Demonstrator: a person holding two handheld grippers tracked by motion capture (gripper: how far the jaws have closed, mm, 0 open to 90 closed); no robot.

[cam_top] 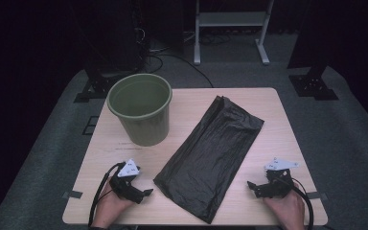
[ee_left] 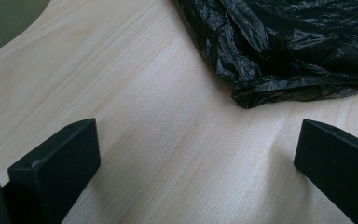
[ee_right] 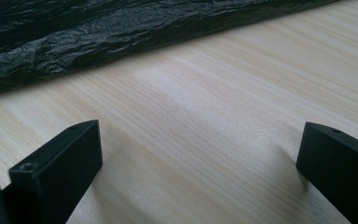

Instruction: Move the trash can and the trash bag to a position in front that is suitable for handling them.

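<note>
A black plastic bag (cam_top: 211, 151) lies flat and crumpled, slanting across the middle of the wooden table (cam_top: 280, 124). Left of it stands an upright olive-green bin (cam_top: 140, 114) with nothing visible inside. My left gripper (cam_top: 145, 195) rests near the front edge, just left of the bag's near corner, jaws open and pointing at it. My right gripper (cam_top: 253, 189) rests to the right of the bag, open and facing it. The left gripper view has open jaws (ee_left: 198, 140) over bare wood, the bag's corner (ee_left: 284, 46) ahead. The right gripper view has open jaws (ee_right: 200, 140) short of the bag's long edge (ee_right: 98, 32).
The bin's green wall (ee_left: 4, 18) edges the left gripper view's top left. Beyond the table stand a white metal frame (cam_top: 232, 19) and black stand bases (cam_top: 312, 82) on grey carpet, with cables behind the bin. Bare wood lies right of the bag.
</note>
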